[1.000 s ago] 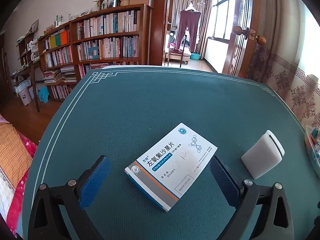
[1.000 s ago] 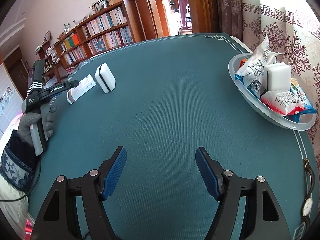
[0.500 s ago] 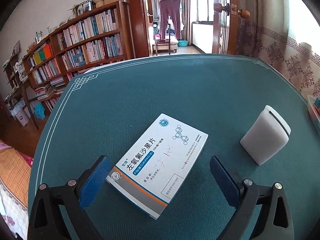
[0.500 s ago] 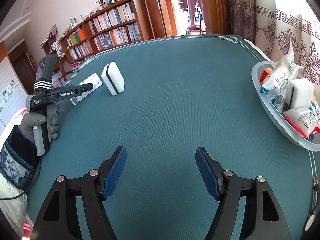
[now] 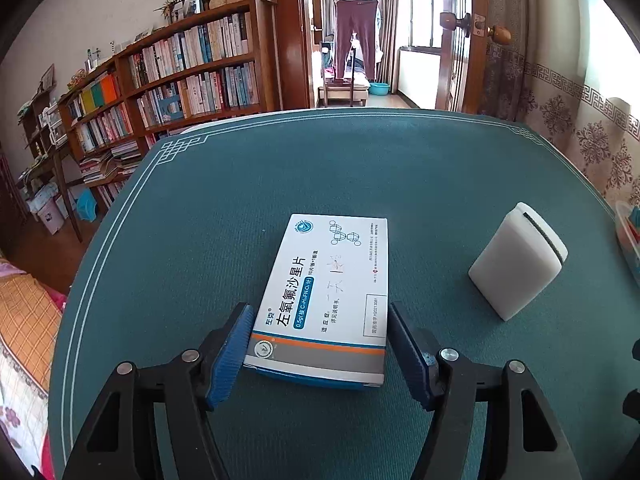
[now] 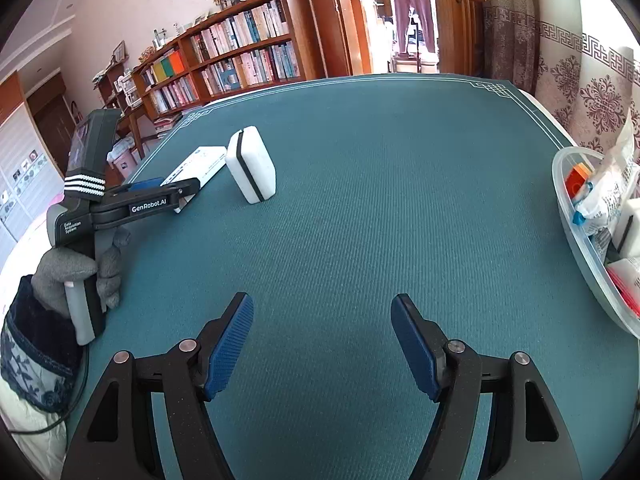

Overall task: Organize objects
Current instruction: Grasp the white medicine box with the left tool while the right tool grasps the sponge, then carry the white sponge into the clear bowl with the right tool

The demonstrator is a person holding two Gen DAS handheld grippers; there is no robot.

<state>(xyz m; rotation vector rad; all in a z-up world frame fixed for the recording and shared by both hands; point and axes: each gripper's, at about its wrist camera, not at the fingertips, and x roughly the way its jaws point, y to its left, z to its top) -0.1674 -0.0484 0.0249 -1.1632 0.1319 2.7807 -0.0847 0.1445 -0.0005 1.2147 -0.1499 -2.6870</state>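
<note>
A white medicine box (image 5: 326, 292) with blue print and an orange stripe lies flat on the green table. My left gripper (image 5: 320, 352) is open, with its blue fingers on either side of the box's near end, close to its edges. A white eraser block (image 5: 518, 266) with a black stripe stands to the right of the box. In the right wrist view the box (image 6: 198, 170) and the block (image 6: 252, 170) sit at the far left beside the left gripper (image 6: 160, 196). My right gripper (image 6: 322, 344) is open and empty over bare table.
A clear plastic bowl (image 6: 576, 216) with several packets and blocks stands at the table's right edge; its rim shows in the left wrist view (image 5: 624, 236). Bookshelves (image 5: 180, 84) and an open door lie beyond the table's far edge.
My left gripper has moved forward and turned, so the medicine box now lies between its fingers. My right gripper has swung left, so the bowl has slid toward the right edge of its view.
</note>
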